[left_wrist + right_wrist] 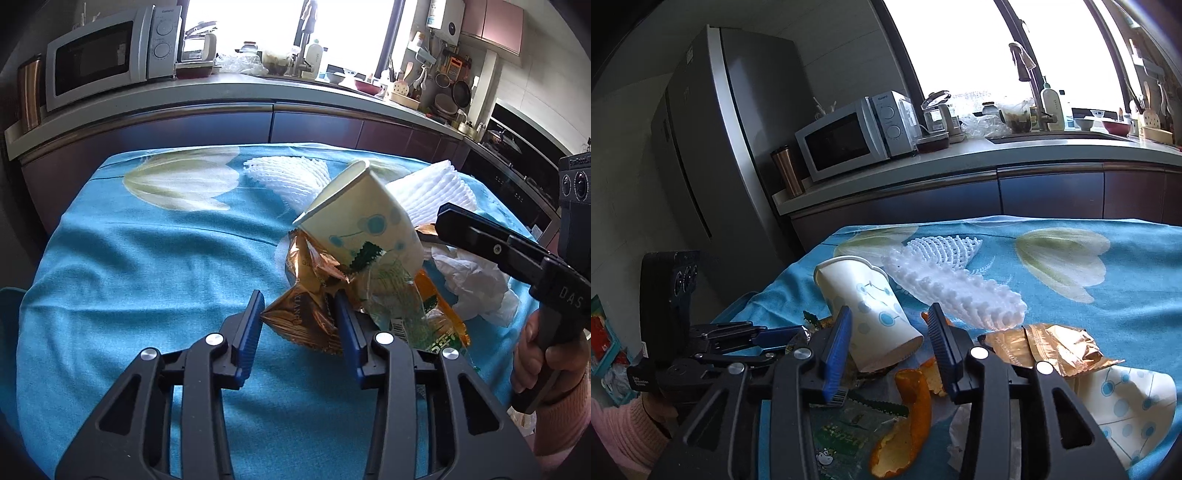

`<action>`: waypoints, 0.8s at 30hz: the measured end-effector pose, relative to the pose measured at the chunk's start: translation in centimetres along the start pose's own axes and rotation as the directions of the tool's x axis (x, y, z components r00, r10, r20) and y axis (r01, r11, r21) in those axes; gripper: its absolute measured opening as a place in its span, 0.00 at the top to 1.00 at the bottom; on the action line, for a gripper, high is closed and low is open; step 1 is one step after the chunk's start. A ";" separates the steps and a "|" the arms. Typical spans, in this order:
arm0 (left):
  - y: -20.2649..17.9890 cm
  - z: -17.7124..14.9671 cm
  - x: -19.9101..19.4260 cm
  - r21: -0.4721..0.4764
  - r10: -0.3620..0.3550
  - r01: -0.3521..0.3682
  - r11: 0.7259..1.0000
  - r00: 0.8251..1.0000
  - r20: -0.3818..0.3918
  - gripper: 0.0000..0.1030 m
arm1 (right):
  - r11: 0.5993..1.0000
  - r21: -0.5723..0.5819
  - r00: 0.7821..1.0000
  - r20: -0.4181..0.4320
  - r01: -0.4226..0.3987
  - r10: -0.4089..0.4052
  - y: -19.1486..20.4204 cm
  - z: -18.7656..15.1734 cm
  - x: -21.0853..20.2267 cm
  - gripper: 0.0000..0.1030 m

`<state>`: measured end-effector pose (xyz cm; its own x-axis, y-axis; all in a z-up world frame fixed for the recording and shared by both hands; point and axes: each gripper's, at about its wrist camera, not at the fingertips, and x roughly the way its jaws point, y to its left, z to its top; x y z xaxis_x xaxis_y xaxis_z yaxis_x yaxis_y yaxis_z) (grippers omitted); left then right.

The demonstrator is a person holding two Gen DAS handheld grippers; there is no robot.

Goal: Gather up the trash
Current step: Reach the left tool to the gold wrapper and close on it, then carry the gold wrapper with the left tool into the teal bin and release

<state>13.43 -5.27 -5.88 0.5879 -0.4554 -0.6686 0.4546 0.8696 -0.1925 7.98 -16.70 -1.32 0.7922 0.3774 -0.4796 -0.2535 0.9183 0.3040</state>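
"Galanz" on the microwave (110,55) — "DAS" on the right gripper (480,240) handle — wrapper print unreadable.

2 close wrist views, shared cup (364,218)

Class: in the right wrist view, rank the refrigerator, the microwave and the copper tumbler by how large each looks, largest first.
1. Refrigerator
2. Microwave
3. Copper tumbler

All three stand far from the camera, so nearness hardly skews this order.
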 end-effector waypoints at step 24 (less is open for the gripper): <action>7.2 -3.7 -8.7 -0.148 0.113 -0.096 0.984 0.988 0.110 0.64 | 0.997 -0.049 0.997 -0.045 0.057 -0.060 1.6 -1.2 -0.6 0.53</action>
<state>9.17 5.67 -4.12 0.7055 -0.3725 -0.6030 0.2920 0.9280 -0.2316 6.47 -15.33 -1.52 0.7803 0.3270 -0.5331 -0.2343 0.9432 0.2357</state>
